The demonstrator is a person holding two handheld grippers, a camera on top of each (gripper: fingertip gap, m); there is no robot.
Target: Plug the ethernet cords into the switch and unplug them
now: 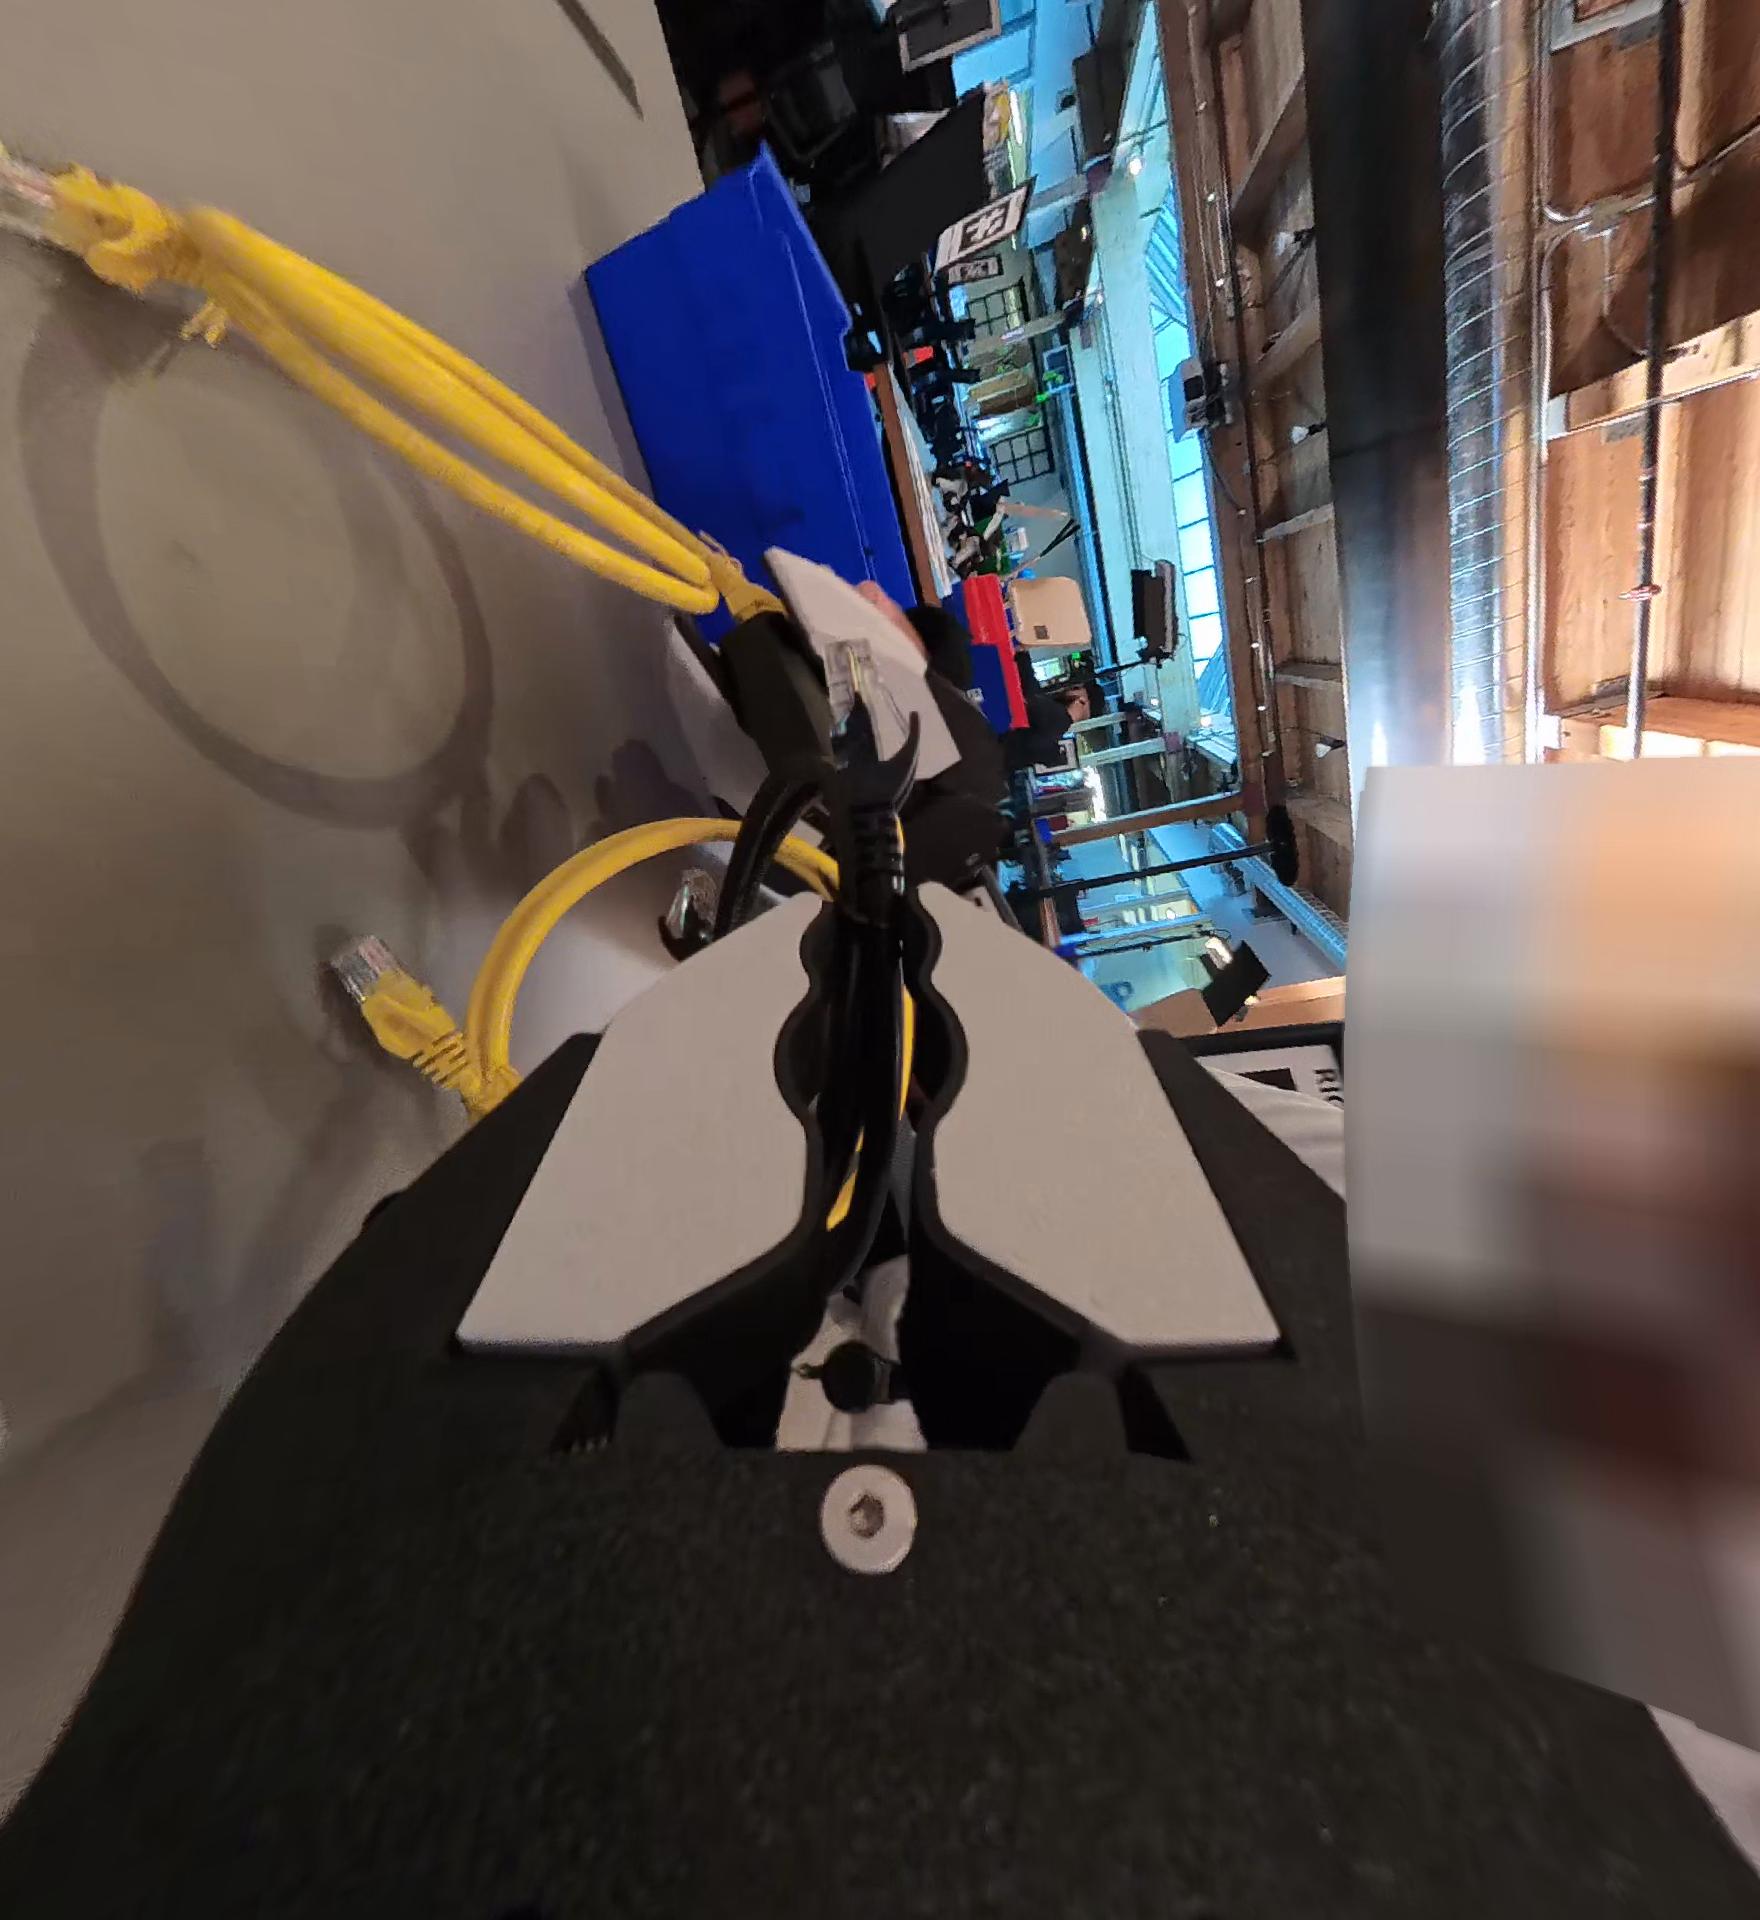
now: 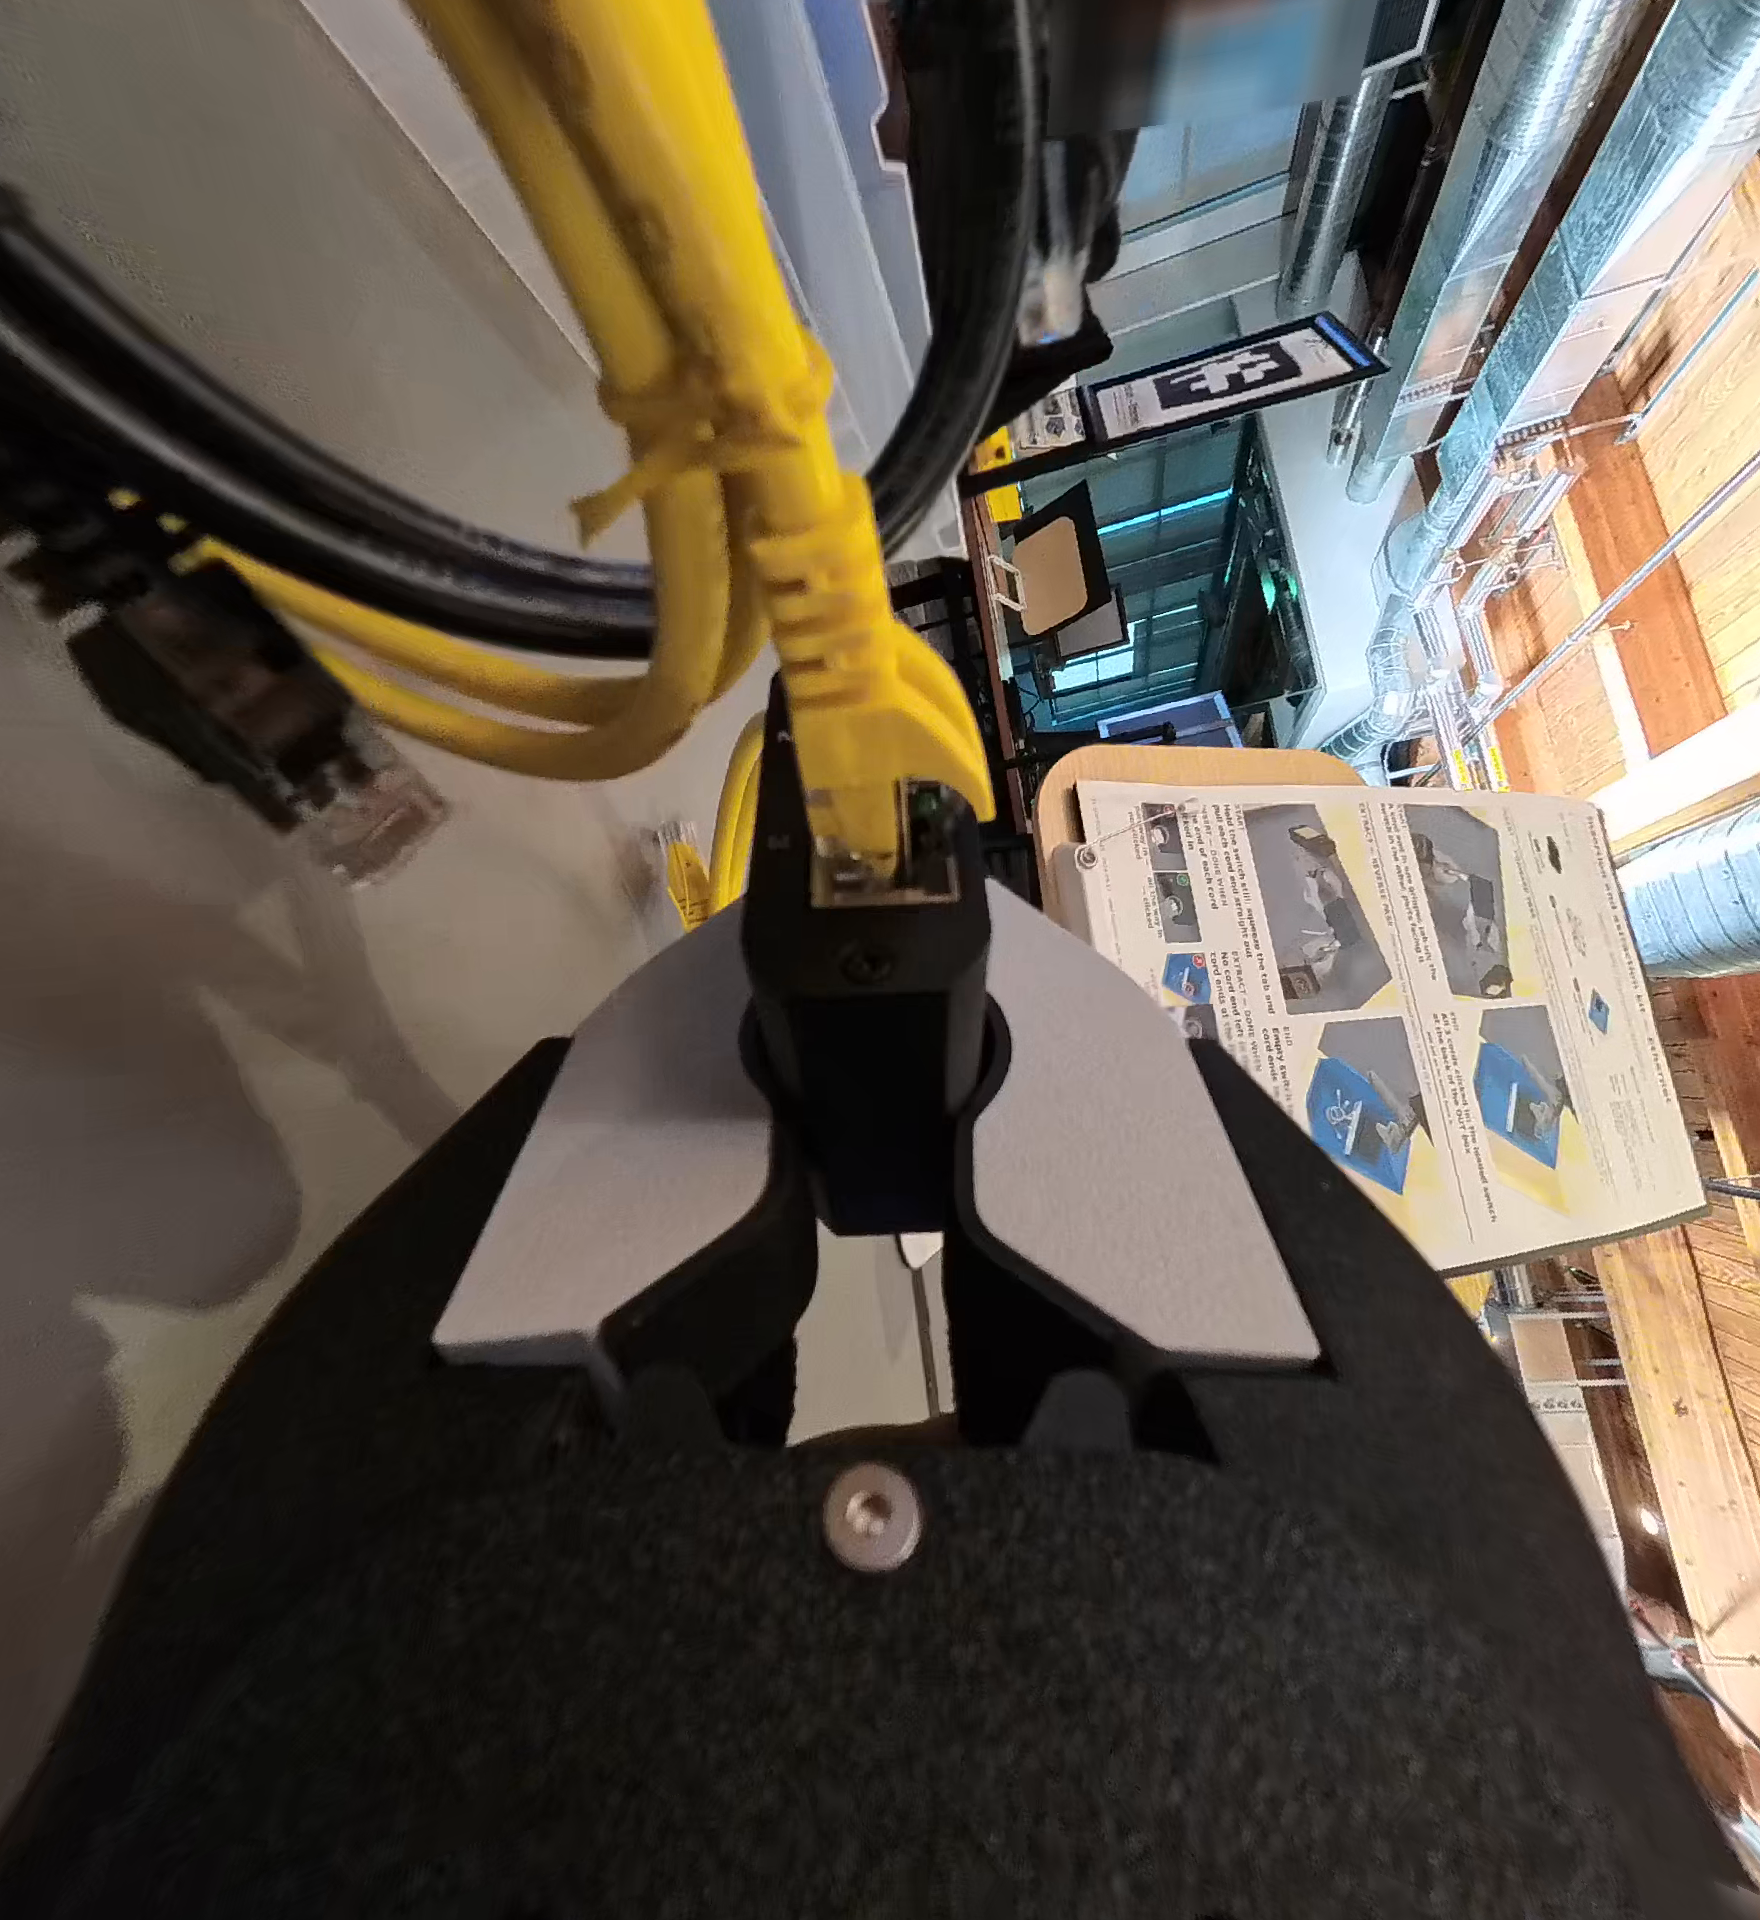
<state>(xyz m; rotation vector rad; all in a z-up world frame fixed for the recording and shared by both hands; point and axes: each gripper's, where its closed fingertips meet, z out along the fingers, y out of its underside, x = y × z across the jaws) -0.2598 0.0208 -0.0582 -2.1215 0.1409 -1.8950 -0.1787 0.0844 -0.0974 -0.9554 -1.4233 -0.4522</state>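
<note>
Right gripper (image 2: 871,997) clamped on the black switch (image 2: 871,1039), pads pressing its two sides, port face pointing forward past the fingertips. Yellow ethernet plug (image 2: 855,748) seated in the port directly ahead of the jaws; its yellow cord (image 2: 668,208) running away forward and to the left, tied in a bundle with other yellow loops. Black cable (image 2: 336,520) arcing across to the left of the fingertips, a blurred black-booted plug (image 2: 263,727) hanging loose further left. Printed instruction sheet (image 2: 1375,1018) on a board just to the right of the jaws.

Left gripper (image 1: 871,956) closed on a black ethernet cord (image 1: 871,862), held together with a strand of yellow between the pads. Clear plug end (image 1: 850,675) of the black cord sticking out ahead of the tips, close to the right gripper's grey finger (image 1: 855,623) and the switch beyond. Loose yellow plug (image 1: 388,1008) lying on the grey table (image 1: 232,623) to the left of the jaws; another yellow plug (image 1: 45,197) far forward-left. Blue bin (image 1: 741,384) ahead on the table.
</note>
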